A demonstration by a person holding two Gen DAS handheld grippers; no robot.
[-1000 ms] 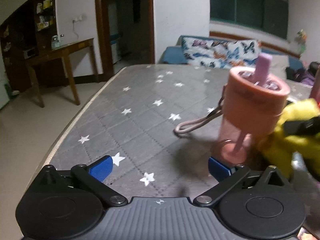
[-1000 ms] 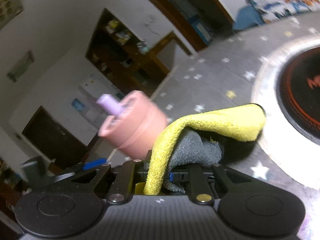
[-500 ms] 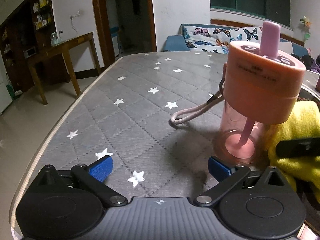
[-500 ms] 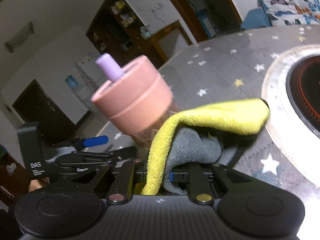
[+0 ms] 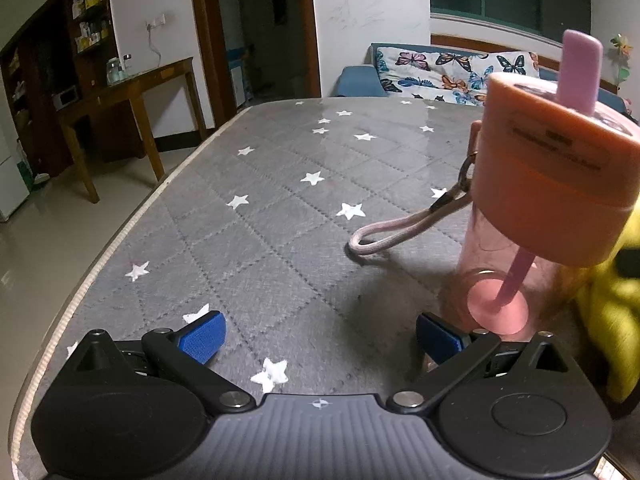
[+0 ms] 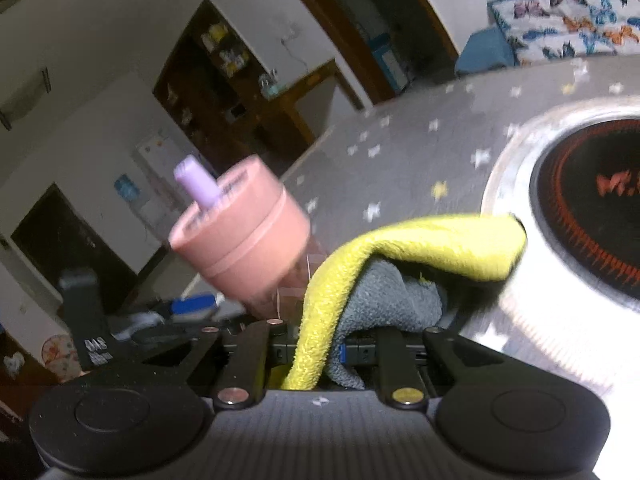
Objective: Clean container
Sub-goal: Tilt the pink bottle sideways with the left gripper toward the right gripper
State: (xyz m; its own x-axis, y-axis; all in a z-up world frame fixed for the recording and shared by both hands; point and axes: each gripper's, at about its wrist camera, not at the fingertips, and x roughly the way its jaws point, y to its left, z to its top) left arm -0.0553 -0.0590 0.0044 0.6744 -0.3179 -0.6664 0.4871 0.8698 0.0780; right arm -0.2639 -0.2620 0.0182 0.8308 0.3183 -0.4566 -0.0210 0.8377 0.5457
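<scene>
My right gripper (image 6: 344,344) pinches a yellow-and-grey cloth (image 6: 400,264), just beside the pink bottle (image 5: 536,216). My left gripper (image 5: 320,330) is spread wide, its right pad near the bottle's base on the starred table (image 5: 260,232). I judge the wiping barely begun: cloth and bottle look close, but I cannot tell whether they touch. The right view is blurred; the bottle's far side and the cloth's lower edge are cut off.

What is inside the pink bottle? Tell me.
Through the clear body of the pink bottle, a pink straw runs down to the base. The orange lid hides the upper part.
</scene>
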